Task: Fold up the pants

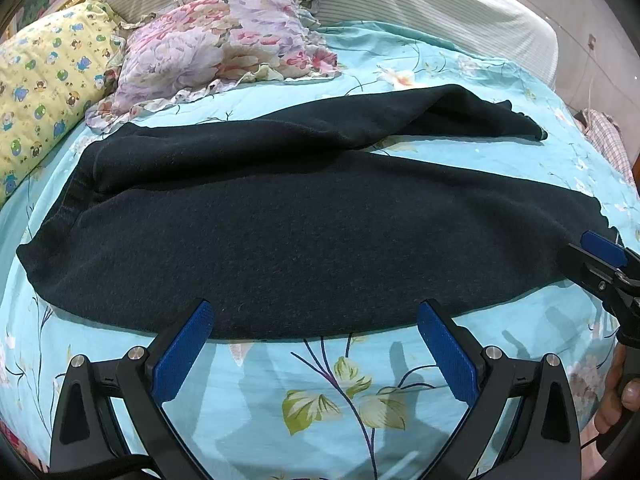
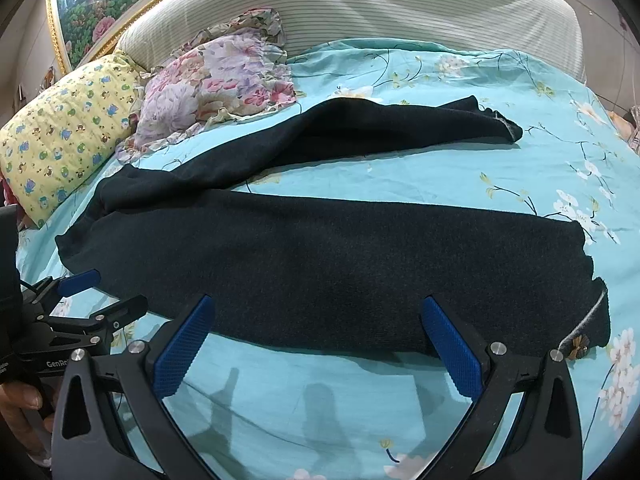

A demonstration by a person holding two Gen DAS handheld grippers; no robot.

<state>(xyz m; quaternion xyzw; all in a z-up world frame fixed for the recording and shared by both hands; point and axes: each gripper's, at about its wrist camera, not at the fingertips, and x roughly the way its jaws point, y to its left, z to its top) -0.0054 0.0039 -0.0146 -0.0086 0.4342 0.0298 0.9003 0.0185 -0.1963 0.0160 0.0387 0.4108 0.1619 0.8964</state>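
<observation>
The left tongs (image 1: 314, 326) are wide open and hold nothing. They hang just over the near edge of the pants (image 1: 304, 232), close to the middle of the near leg. The right tongs (image 2: 316, 322) are wide open too, and empty, over the same near edge but more toward the ankle end.

The pants are dark and lie spread out on the bed (image 1: 320, 392), on a blue sheet with flowers. Going from left to right: the waist (image 1: 76, 196) is at the left, near a yellow pillow (image 1: 44, 92) and a flowery pillow (image 1: 216, 44). Then the two legs run off to the right and open like a V. The near leg lies flat and smooth. The far leg (image 2: 380, 128) is bumpy and a bit twisted. At the far right are the two ankle ends (image 2: 596, 292).

The cloth looks thick, soft and fuzzy, like a sweater. I think it will be light but floppy. It will sag and bunch up when lifted, and it should not slip much in the blue pads (image 1: 184, 354). It will not break.

A good place to pinch looks like the edge of the cloth, one tongs at the waist and one at an ankle end, so the leg stays straight when it goes over the other leg.
</observation>
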